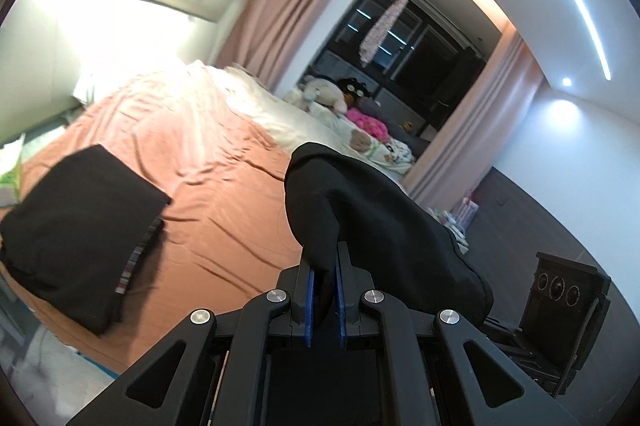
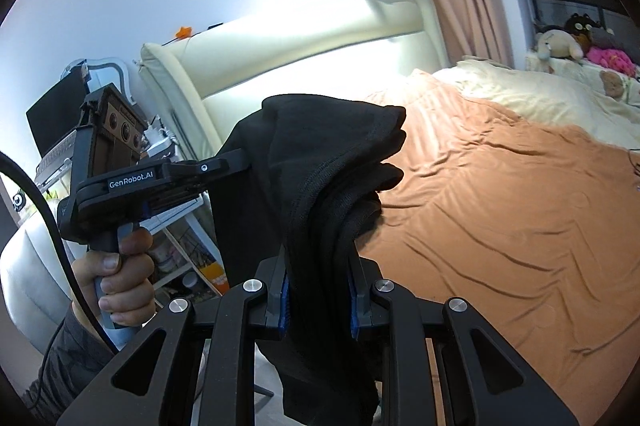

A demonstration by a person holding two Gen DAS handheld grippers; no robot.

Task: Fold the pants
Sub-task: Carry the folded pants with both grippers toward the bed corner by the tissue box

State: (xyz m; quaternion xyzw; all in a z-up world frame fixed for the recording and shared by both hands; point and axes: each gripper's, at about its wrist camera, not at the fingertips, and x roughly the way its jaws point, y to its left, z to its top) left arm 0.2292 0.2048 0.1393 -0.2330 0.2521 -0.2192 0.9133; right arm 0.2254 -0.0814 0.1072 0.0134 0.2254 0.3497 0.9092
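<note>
Black pants [image 1: 360, 210] hang in the air between both grippers, above the edge of the bed. My left gripper [image 1: 325, 258] is shut on one bunched part of the pants. My right gripper [image 2: 320, 258] is shut on a thick bunch of the same pants [image 2: 320, 162], which drape down below it. In the right wrist view the left gripper [image 2: 224, 166] reaches in from the left, held by a hand, its fingers hidden in the cloth.
A bed with an orange sheet [image 1: 208, 162] [image 2: 500, 210] lies below. A folded black garment [image 1: 80, 226] lies on its near left. Stuffed toys [image 1: 332, 94] and cream bedding sit at the far side. A cream headboard [image 2: 300, 66] and a cluttered shelf [image 2: 180, 234] stand left.
</note>
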